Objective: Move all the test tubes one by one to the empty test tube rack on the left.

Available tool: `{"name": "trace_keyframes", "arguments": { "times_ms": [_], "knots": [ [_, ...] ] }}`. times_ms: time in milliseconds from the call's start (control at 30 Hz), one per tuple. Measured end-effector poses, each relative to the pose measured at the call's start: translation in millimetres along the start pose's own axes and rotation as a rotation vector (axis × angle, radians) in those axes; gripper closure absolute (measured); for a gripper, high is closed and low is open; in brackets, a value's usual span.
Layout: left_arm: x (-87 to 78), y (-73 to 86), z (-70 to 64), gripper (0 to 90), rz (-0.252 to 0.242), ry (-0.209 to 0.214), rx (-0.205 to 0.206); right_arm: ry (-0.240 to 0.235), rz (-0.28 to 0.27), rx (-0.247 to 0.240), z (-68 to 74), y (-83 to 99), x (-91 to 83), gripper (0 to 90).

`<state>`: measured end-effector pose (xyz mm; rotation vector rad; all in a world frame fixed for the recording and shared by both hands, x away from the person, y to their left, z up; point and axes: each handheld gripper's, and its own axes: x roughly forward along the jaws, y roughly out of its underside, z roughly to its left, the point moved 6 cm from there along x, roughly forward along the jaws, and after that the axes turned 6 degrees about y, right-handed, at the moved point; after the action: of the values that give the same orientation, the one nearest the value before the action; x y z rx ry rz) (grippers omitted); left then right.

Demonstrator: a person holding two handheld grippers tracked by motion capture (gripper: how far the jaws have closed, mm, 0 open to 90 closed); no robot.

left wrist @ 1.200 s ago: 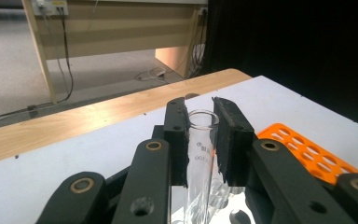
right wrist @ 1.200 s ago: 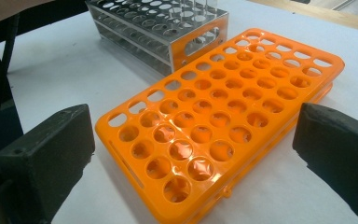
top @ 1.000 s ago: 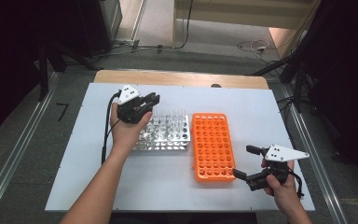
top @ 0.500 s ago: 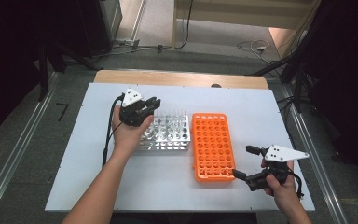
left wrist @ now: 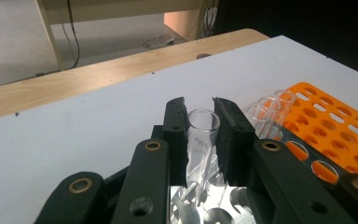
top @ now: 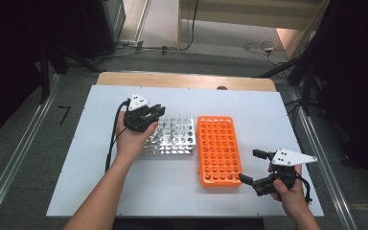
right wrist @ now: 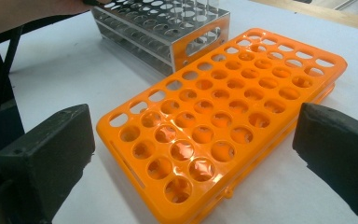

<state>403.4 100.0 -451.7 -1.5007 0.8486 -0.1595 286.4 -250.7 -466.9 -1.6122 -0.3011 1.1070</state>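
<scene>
Two grippers are in my hands: my left gripper (left wrist: 201, 135) has its fingers closed on a clear glass tube (left wrist: 200, 140) standing in the metal rack (top: 175, 139), while my right gripper (top: 256, 167) hangs wide open, holding nothing, beside the orange rack (top: 219, 148) on the tabletop (top: 268, 115)

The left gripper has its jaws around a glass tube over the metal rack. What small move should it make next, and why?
Probably a straight lift. The left gripper has its jaws closed on the clear glass tube, whose lower part sits in the metal rack. Lifting it vertically should free it before carrying it toward the empty orange rack, beside which the open right gripper waits.
</scene>
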Motion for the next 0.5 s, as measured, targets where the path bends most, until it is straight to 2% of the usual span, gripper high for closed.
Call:
{"name": "trace_keyframes", "arguments": {
  "times_ms": [367,500],
  "knots": [
    [3.1,5.9,2.0,74.6,0.066,0.001,-0.018,0.001,0.005,-0.001,-0.5,0.3,0.3,0.0],
    [4.9,9.3,2.2,74.1,0.105,0.007,-0.028,0.001,0.008,0.002,-0.7,0.9,0.5,0.0]
  ]
}}
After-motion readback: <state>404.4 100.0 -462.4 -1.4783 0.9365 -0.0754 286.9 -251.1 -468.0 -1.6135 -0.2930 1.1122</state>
